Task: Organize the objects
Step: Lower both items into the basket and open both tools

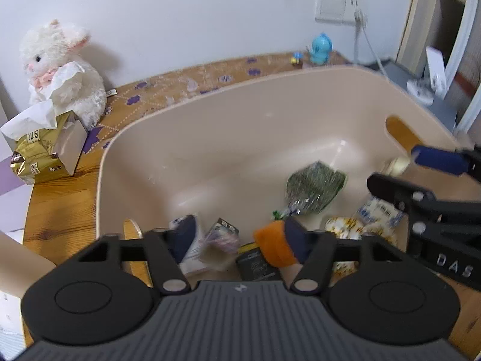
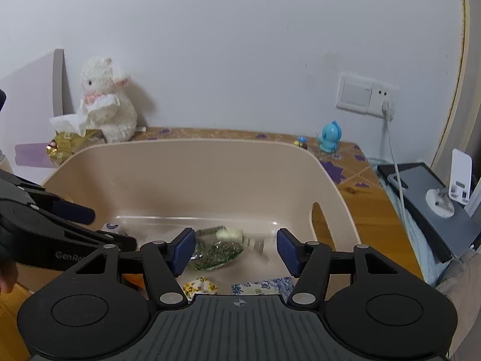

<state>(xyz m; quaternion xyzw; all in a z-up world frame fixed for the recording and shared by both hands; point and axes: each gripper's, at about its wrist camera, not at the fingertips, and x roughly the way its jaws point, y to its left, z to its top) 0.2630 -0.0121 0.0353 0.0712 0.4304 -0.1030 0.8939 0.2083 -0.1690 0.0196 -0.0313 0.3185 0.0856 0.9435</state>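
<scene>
A beige plastic bin (image 1: 210, 138) (image 2: 180, 180) sits on the wooden table. In it lie a green packet (image 1: 315, 186) (image 2: 216, 249), blurred, a yellow-patterned packet (image 1: 342, 225) (image 2: 200, 287), a blue-and-white packet (image 1: 378, 210) (image 2: 261, 288), a dark packet (image 1: 255, 261) and a clear purple-tinted packet (image 1: 222, 234). My left gripper (image 1: 240, 237) (image 2: 102, 225) hangs open over the bin's near left. An orange object (image 1: 273, 246) lies against the inner side of its right finger. My right gripper (image 2: 236, 251) (image 1: 402, 171) is open above the green packet, holding nothing.
A white plush animal (image 1: 60, 69) (image 2: 105, 102) and a gold tissue pack (image 1: 45, 150) stand at the back left. A blue toy figure (image 1: 321, 48) (image 2: 330, 135) is at the back right near a wall socket and cable (image 2: 387, 111). A phone stand (image 2: 451, 192) sits on a grey surface to the right.
</scene>
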